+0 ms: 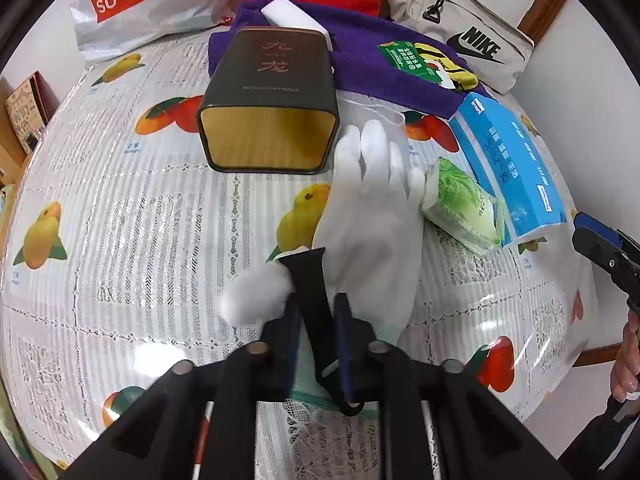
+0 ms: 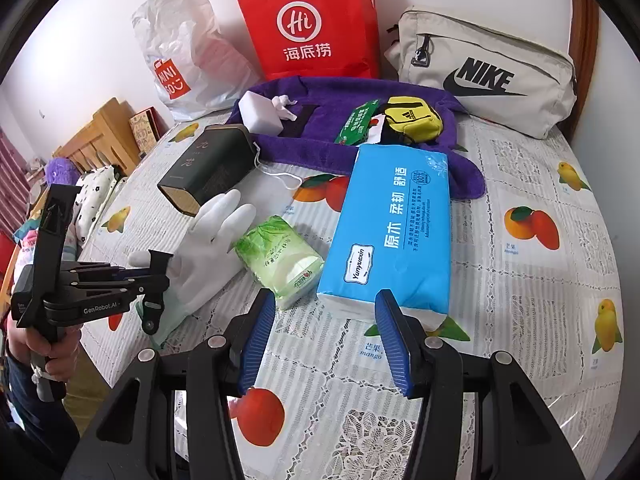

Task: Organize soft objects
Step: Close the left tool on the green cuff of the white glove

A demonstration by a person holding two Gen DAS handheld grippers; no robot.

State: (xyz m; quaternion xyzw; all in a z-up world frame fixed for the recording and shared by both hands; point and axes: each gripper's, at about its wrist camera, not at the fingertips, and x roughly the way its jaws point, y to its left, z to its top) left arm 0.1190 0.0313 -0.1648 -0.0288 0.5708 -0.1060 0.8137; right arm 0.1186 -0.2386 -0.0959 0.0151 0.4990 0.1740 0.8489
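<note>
My left gripper (image 1: 316,312) is shut on a black strap (image 1: 310,280) that stands between its blue pads, just above a white glove (image 1: 372,216) lying flat on the table. In the right wrist view the left gripper (image 2: 154,276) holds the strap (image 2: 154,292) over the glove's (image 2: 208,248) cuff. My right gripper (image 2: 326,336) is open and empty, just in front of a blue tissue pack (image 2: 392,232) and a green tissue pack (image 2: 280,260). A dark tin box (image 1: 268,100) lies on its side, open end toward the left gripper.
A purple towel (image 2: 360,92) at the back carries a white block (image 2: 260,112), a green packet (image 2: 356,120) and a yellow pouch (image 2: 416,120). Behind stand a Miniso bag (image 2: 180,56), a red paper bag (image 2: 312,20) and a beige Nike bag (image 2: 488,72). The fruit-print tablecloth (image 2: 520,280) covers the table.
</note>
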